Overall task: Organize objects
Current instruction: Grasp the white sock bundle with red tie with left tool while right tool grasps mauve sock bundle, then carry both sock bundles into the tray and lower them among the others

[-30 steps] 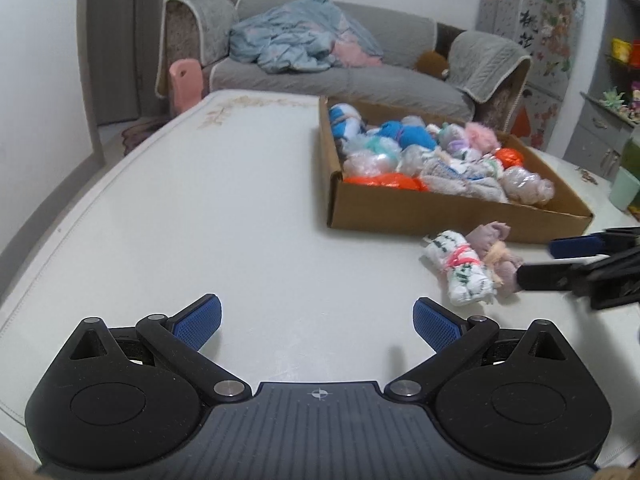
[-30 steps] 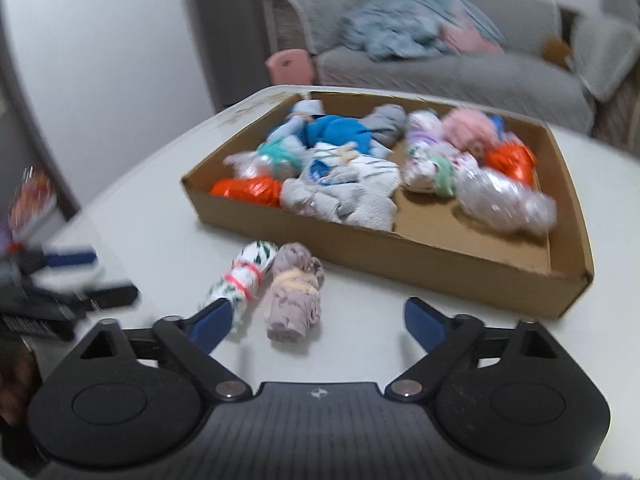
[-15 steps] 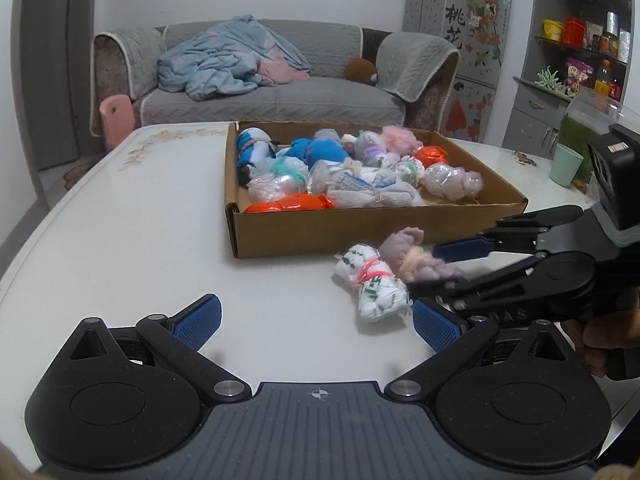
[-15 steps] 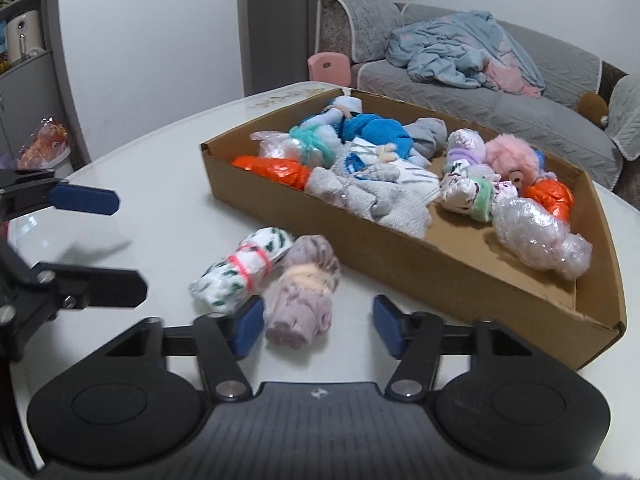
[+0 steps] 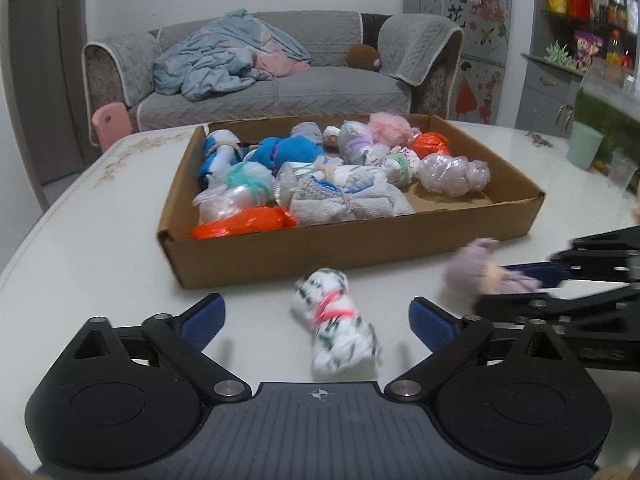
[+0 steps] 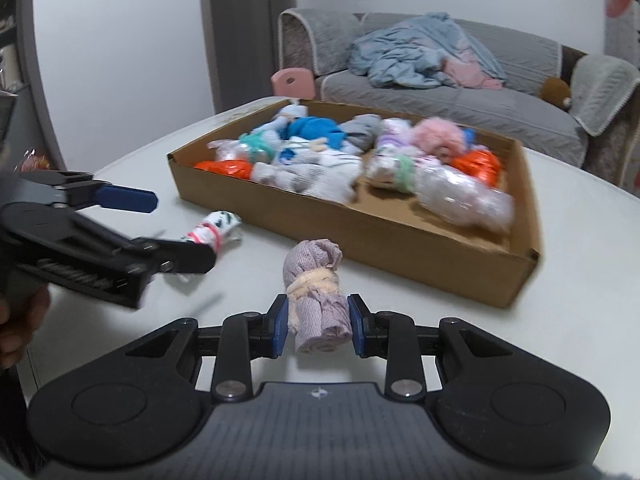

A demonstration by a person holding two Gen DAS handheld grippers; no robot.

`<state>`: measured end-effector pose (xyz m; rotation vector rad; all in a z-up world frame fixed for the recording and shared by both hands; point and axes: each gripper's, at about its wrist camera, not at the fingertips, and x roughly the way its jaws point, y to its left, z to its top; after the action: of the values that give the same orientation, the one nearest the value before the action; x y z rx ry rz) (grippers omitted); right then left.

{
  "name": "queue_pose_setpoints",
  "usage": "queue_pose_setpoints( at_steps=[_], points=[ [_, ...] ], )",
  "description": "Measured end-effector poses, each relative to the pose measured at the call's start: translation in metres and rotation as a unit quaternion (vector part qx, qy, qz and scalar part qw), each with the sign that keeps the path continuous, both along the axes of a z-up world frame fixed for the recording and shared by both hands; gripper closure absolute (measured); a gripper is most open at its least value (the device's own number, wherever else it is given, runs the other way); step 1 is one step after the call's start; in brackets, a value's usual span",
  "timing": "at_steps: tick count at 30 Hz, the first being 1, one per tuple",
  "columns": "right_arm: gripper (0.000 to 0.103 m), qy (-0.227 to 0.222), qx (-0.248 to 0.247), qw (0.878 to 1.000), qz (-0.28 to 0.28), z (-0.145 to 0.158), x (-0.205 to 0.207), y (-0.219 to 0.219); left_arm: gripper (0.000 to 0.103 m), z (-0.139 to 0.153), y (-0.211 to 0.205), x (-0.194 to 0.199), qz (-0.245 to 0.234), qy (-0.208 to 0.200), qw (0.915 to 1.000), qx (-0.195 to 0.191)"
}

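Note:
A cardboard box (image 5: 360, 244) on the white table holds several rolled sock and bag bundles; it also shows in the right wrist view (image 6: 400, 236). My right gripper (image 6: 318, 326) is shut on a mauve rolled sock bundle (image 6: 316, 280), held just above the table in front of the box; the bundle also shows in the left wrist view (image 5: 480, 268). A white-and-green sock roll with a red band (image 5: 336, 320) lies on the table between the fingers of my open left gripper (image 5: 316, 320). The roll also shows in the right wrist view (image 6: 212, 228).
A grey sofa (image 5: 280, 80) with a blue blanket stands behind the table. A pink chair back (image 5: 110, 120) is at the table's far left edge. A green cup (image 5: 584, 148) stands at the far right. Shelves and a cabinet are at the right.
My right gripper has closed on the mauve bundle and lifted it away from the white-and-green roll. My left gripper has moved forward around the white-and-green roll.

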<state>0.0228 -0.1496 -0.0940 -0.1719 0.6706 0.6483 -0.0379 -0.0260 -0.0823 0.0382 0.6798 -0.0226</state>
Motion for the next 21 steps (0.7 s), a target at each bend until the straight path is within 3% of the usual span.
queue_pose_setpoints(
  at_steps=[3,7,12,21],
  points=[
    [0.075,0.003,0.009,1.0,-0.007,-0.001,-0.002,-0.01,0.027,-0.009,-0.002,0.01,0.006,0.018,0.9998,0.0],
    [0.075,0.005,0.018,1.0,-0.014,-0.005,-0.004,-0.019,0.033,-0.013,0.0,0.011,0.016,0.01,0.9998,-0.003],
    [0.075,0.005,0.028,0.999,-0.019,-0.008,-0.005,-0.029,0.065,-0.015,-0.003,0.004,0.002,-0.011,0.9999,-0.003],
    [0.075,-0.001,0.039,0.999,-0.024,-0.009,-0.007,-0.039,0.07,-0.014,0.002,-0.005,0.0,-0.017,0.9997,-0.017]
  ],
)
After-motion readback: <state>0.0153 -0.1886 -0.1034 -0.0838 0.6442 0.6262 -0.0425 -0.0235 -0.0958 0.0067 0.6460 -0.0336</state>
